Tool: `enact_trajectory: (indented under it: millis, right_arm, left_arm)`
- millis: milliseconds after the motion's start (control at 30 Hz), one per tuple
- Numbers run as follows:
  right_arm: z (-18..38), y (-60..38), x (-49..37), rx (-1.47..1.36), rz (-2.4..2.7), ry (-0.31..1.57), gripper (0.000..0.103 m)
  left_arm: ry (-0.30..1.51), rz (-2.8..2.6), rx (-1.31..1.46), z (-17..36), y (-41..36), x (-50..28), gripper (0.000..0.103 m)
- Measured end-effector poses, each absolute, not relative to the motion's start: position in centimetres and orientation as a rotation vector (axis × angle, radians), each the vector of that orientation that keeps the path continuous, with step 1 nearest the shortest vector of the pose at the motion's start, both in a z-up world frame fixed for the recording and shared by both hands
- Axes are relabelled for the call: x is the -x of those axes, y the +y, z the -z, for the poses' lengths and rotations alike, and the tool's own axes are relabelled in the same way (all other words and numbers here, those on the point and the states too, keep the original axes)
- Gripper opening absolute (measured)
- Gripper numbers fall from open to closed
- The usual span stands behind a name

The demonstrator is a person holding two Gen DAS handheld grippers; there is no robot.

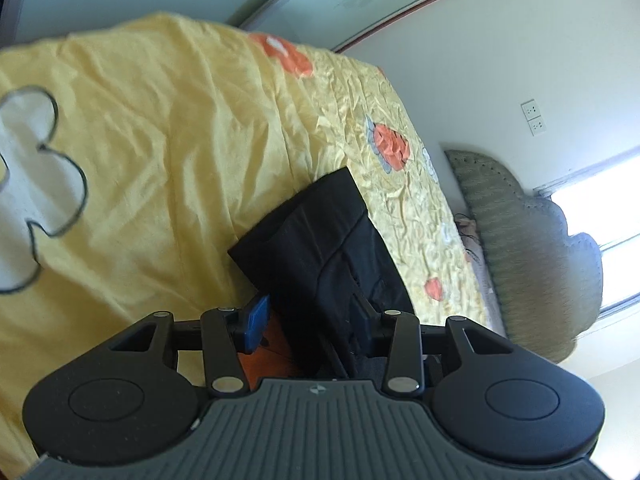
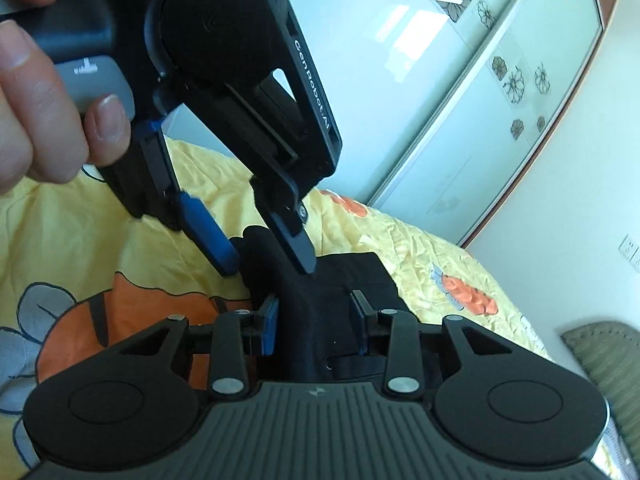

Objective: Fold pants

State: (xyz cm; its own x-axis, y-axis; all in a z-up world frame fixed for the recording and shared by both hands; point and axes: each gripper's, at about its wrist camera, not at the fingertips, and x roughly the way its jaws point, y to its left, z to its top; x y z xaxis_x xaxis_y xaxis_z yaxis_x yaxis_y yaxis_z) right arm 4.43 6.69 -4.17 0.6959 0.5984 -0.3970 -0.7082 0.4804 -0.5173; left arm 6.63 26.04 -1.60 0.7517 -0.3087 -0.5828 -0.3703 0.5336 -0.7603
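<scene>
The yellow bedspread [image 1: 160,168] fills most of your view, and the black pants [image 1: 316,248] lie on it, already folded into a compact block. In the left wrist view they run from centre down toward 6 o'clock, between the fingers.

A ridge of cloth stands up at the near end of the pants, and both tools are on it. To finish this fold well, lift that ridge evenly with both hands, carry it straight over toward 12 o'clock, and lay it down flat so the edges line up. Don't tug sideways, as I'd expect the stack beneath to skew.

Your left gripper [image 2: 270,264], entering from 11 o'clock in the right wrist view, has its jaws partly open, with the fingertips straddling the top of the ridge and touching it.

Your right gripper [image 2: 316,320] is open fairly wide, with the ridge between its fingers; whether either pad presses the cloth, I cannot tell.
</scene>
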Motion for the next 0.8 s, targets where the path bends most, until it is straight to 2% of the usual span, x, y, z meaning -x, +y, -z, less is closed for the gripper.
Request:
enact_trajectory:
  millis: [233,367,533,600,800]
  right_arm:
    - [3.3,6.0,-5.0,0.637,-0.814,0.203,0.042]
    - [3.3,5.5,-5.5,0.590,-0.812,0.230,0.052]
    - [3.1,5.0,-5.9,0.550,-0.820,0.250,0.052]
    - [3.0,4.7,-6.0,0.532,-0.817,0.256,0.058]
    - [2.7,3.7,-6.9,0.460,-0.823,0.296,0.059]
  left_arm:
    - [0.747,-0.020,1.081,1.7,26.1,-6.6,0.050]
    - [0.739,-0.031,1.077,1.5,26.4,-6.2,0.051]
    - [0.742,0.004,1.113,1.5,26.6,-6.1,0.052]
    - [0.745,-0.001,1.111,1.6,26.4,-6.3,0.052]
    - [0.748,0.008,1.147,2.0,26.6,-6.4,0.052]
